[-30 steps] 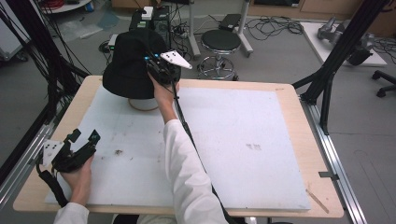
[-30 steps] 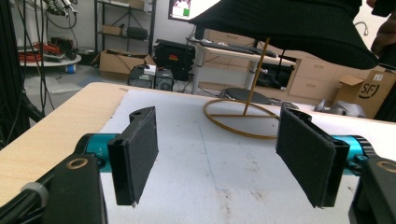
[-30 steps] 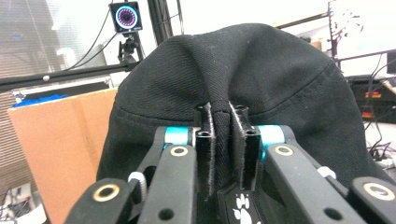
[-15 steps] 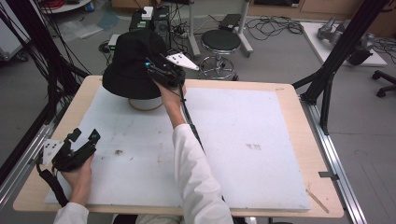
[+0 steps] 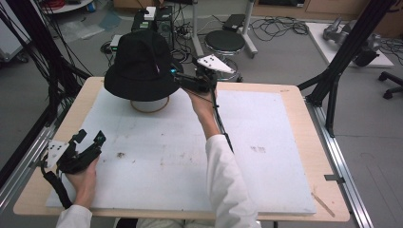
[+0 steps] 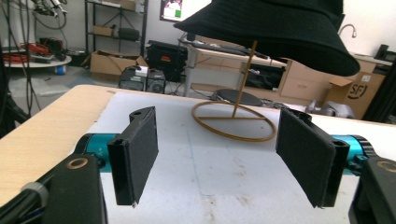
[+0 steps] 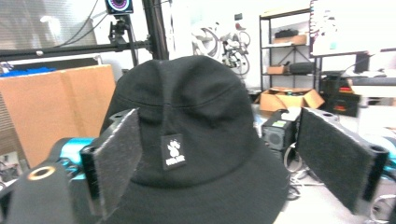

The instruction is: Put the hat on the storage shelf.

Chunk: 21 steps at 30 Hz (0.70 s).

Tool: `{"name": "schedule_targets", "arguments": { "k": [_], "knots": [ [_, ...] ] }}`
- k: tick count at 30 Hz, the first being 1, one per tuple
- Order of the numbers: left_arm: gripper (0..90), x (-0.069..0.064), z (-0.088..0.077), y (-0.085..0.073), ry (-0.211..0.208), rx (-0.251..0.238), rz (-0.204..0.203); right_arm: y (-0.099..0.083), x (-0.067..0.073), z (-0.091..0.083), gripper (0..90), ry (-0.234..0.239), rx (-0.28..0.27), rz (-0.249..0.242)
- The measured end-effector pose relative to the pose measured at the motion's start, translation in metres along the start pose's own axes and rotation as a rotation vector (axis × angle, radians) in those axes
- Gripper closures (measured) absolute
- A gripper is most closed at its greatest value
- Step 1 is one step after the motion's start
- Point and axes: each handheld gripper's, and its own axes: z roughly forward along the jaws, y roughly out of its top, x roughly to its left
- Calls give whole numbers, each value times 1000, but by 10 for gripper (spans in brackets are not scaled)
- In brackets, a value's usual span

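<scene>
**Hat let go, sitting on its stand**

Near edge first: my left gripper (image 5: 88, 142) sits at the table's near-left corner, jaws wide apart, nothing between them; hasn't shifted from a second ago; its own view looks across the white mat (image 5: 266, 180) at the stand's ring base (image 6: 233, 122) and the hat brim above it.

Mid table: my right arm reaches across the mat; right gripper (image 5: 177, 77) is just beside the hat's right brim, at brim height; its jaws have just been opening and now stand about as wide as they go; the right gripper view shows both pads clear of the fabric, nothing pinched, hat (image 7: 187, 140) right in front with its small label facing me; compared with a second ago, the gripper has drawn back to the right, off the crown.

Far left of the mat: hat (image 5: 140, 66) rests on the thin stand (image 5: 149, 103), crown up, brim hanging free all round.

My read: release is done, the hat looks placed and stable; next is probably just pulling the right hand clear without brushing the brim.
</scene>
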Motion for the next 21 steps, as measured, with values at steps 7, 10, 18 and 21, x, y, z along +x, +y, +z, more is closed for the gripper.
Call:
{"name": "schedule_targets", "arguments": {
  "k": [7, 10, 18, 21],
  "knots": [
    [296, -8, -1, -2, -24, 16, 7, 9, -9, -37, 111, -50, 11, -33],
    [297, -12, -5, -2, -26, 11, 8, 10, -10, -58, 110, -74, 8, -41],
    [297, -16, -13, -3, -25, 11, 4, 11, -14, -104, 111, -114, 0, -79],
    [296, -17, -15, -3, -25, 12, 8, 11, -14, -120, 110, -135, -4, -93]
  ]
}}
